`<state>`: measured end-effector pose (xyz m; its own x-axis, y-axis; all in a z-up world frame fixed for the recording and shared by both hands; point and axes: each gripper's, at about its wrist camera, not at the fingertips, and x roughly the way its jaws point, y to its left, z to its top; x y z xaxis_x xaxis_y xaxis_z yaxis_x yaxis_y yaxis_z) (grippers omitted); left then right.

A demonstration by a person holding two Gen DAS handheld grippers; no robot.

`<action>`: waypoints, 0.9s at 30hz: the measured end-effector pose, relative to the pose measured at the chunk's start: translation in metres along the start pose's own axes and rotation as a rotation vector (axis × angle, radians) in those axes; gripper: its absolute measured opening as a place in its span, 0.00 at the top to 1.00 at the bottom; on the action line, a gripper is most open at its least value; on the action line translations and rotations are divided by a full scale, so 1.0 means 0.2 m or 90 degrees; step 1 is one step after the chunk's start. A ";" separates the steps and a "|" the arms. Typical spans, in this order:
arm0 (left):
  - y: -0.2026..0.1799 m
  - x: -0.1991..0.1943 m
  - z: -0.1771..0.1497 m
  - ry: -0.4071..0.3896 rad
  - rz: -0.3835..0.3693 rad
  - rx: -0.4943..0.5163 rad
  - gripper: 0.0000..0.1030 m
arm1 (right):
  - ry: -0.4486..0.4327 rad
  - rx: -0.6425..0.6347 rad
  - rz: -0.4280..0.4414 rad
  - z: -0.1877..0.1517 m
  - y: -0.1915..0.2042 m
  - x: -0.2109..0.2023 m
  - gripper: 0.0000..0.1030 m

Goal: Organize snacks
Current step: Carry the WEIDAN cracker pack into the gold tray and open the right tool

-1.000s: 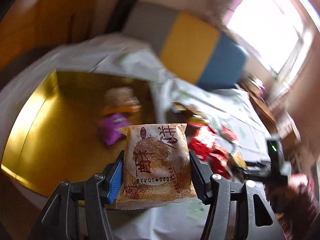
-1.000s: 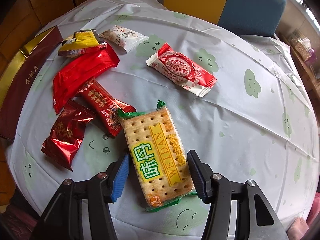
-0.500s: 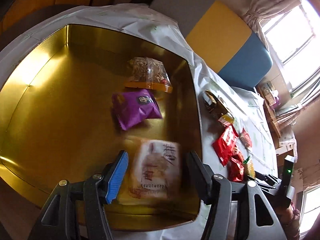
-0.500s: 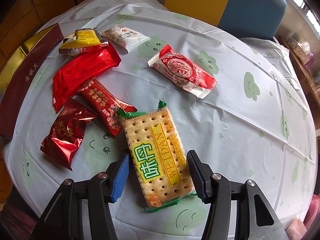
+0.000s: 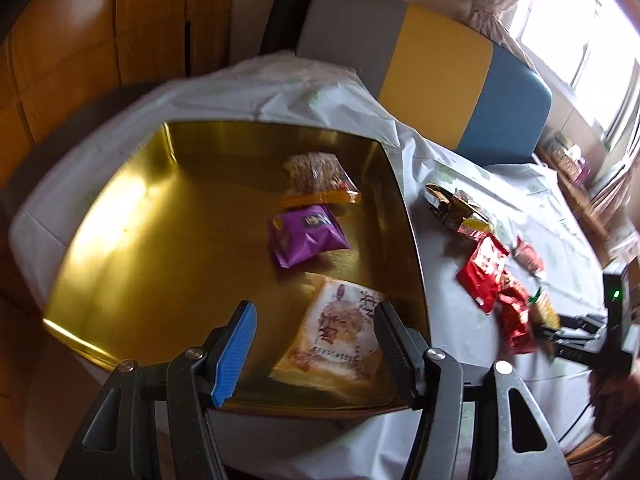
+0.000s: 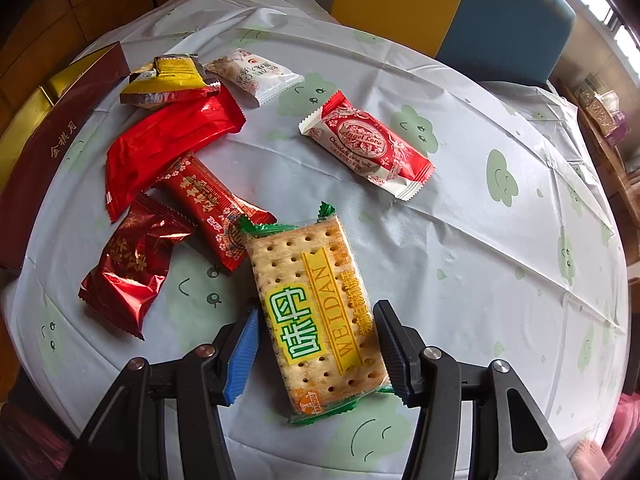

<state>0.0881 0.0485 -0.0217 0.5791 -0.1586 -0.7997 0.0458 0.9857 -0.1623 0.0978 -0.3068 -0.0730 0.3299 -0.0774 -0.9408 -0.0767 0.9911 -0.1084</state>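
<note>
Light, brittle cracker pack (image 6: pixel 320 316) sits gripped across its long edges by the right gripper (image 6: pixel 316 344), so squeeze gently; the left gripper (image 5: pixel 314 350) gapes empty.

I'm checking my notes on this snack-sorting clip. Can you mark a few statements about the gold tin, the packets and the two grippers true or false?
1. Three packets lie in the square gold tin. True.
2. The left gripper grips the beige cake packet. False: its jaws have just been opening, and the packet lies in the tin.
3. The purple foil packet lies on the tablecloth. False: it is in the tin.
4. The right gripper straddles the green-edged cracker packet. True.
5. The red-and-white roll packet touches the cracker packet. False: they lie apart.
</note>
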 end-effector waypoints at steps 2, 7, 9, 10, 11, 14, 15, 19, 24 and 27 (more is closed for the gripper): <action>0.00 -0.03 -0.01 -0.012 0.019 0.010 0.40 | -0.001 0.000 -0.002 0.00 0.00 0.00 0.45; 0.03 -0.08 -0.03 -0.021 0.036 0.009 0.40 | -0.004 0.002 -0.005 -0.01 0.01 0.00 0.46; 0.05 -0.09 -0.04 -0.024 0.039 0.004 0.40 | -0.005 0.003 -0.006 -0.01 0.01 0.00 0.46; 0.06 -0.09 -0.04 -0.024 0.040 0.001 0.40 | -0.006 0.004 -0.006 -0.01 0.01 0.00 0.46; 0.07 -0.10 -0.05 -0.024 0.041 -0.003 0.40 | -0.005 0.007 -0.005 -0.01 0.01 0.00 0.46; 0.09 -0.10 -0.05 -0.023 0.041 -0.010 0.40 | 0.000 0.023 0.000 -0.01 0.00 0.00 0.47; 0.10 -0.10 -0.05 -0.023 0.041 -0.011 0.40 | 0.004 0.032 0.002 -0.01 -0.01 -0.01 0.47; 0.11 -0.10 -0.06 -0.027 0.041 -0.013 0.40 | 0.004 0.082 0.008 -0.01 -0.05 -0.04 0.49; 0.14 -0.09 -0.06 -0.023 0.038 -0.023 0.40 | -0.030 0.147 0.029 0.01 -0.10 -0.15 0.49; 0.15 -0.08 -0.07 -0.020 0.037 -0.028 0.40 | -0.048 0.169 0.067 0.03 -0.11 -0.22 0.49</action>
<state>0.0690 0.0805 -0.0215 0.6046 -0.0991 -0.7904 -0.0239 0.9895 -0.1424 0.0902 -0.3238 -0.0279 0.4033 0.0259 -0.9147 0.1318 0.9875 0.0861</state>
